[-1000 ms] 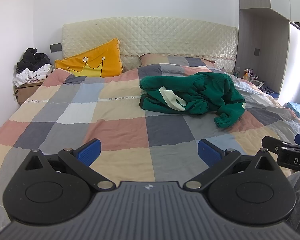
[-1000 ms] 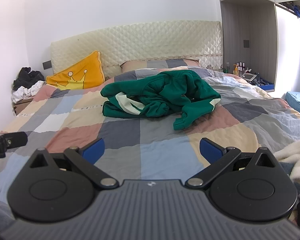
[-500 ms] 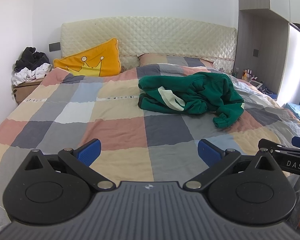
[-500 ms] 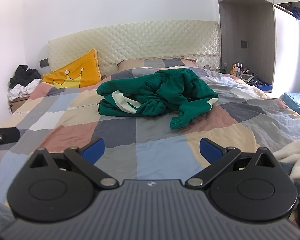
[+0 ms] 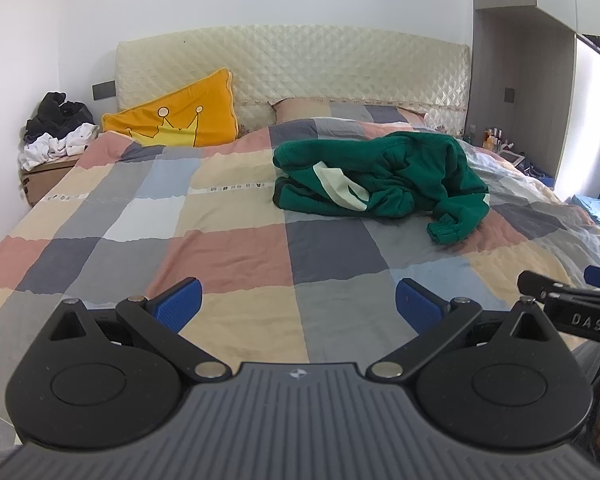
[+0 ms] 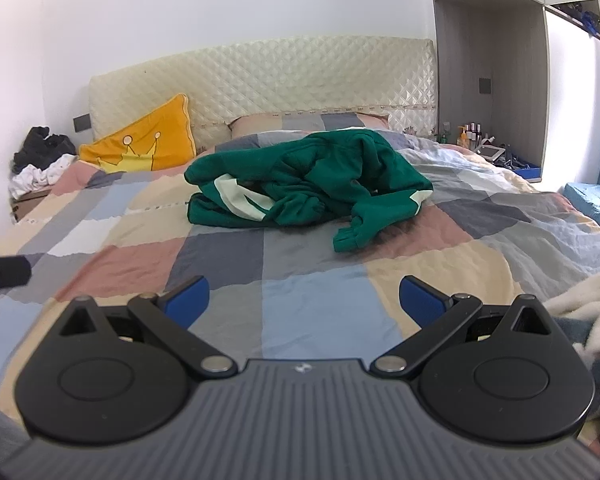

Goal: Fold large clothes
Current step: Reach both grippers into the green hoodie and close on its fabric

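A crumpled green sweatshirt (image 5: 380, 178) lies in a heap on the bed (image 5: 228, 248), on the checked quilt toward the headboard side and right of centre, one sleeve (image 5: 458, 220) trailing out toward the foot with its ribbed cuff flat on the cover; a pale stripe shows in the folds on its left. The left gripper (image 5: 298, 306) hovers above the near end of the quilt with its jaws spread wide and nothing between the blue pads (image 5: 178, 304) — well apart from the garment. The right gripper (image 6: 304, 304) is likewise wide open and empty, also short of the sweatshirt (image 6: 300, 184), whose cuff (image 6: 350, 238) points toward it. Compared with a second ago, both views sit a little nearer to the garment, and the sweatshirt itself has not shifted. In the left view the right gripper's black arm pokes in at the right edge, much as before. An orange crown cushion (image 5: 176, 116) leans against the quilted headboard (image 5: 300, 64), and a pile of dark and white clothes (image 5: 56, 128) sits on a bedside stand at the left. A white fluffy blanket (image 6: 580, 308) lies at the right edge of the right view.
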The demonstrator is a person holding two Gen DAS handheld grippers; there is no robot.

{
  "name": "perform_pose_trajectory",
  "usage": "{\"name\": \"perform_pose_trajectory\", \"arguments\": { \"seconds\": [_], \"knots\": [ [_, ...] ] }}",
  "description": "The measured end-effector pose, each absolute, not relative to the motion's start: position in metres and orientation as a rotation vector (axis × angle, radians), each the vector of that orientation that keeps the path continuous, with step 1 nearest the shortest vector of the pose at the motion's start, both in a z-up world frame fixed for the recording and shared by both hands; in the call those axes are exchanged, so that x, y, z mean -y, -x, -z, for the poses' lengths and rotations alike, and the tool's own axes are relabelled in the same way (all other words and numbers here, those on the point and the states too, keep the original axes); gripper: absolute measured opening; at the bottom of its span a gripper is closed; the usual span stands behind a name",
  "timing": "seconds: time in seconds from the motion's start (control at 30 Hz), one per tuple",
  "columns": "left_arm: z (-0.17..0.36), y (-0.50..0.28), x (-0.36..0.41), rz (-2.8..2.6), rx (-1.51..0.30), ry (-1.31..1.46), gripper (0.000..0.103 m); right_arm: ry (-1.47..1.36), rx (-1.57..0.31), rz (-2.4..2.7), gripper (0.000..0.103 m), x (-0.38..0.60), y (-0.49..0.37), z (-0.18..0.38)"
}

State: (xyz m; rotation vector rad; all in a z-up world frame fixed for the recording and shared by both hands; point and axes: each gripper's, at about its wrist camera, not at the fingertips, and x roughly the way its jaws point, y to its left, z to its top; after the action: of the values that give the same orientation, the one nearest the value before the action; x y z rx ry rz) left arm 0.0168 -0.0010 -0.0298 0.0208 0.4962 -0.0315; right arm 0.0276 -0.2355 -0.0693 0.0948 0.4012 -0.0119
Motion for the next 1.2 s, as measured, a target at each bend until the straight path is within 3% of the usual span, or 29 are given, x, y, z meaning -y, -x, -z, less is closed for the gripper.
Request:
{"name": "perform_pose_trajectory", "arguments": {
  "seconds": [0.3,1.2],
  "knots": [
    [0.043,-0.042,-0.001,0.044,-0.510,-0.011,0.103,-0.121,-0.393,0.016,0.103,0.239,-0.041,0.068],
    [0.089,-0.221,0.019,0.160,-0.549,0.084,0.103,-0.241,-0.380,0.056,0.103,0.278,-0.191,0.076]
  ]
}}
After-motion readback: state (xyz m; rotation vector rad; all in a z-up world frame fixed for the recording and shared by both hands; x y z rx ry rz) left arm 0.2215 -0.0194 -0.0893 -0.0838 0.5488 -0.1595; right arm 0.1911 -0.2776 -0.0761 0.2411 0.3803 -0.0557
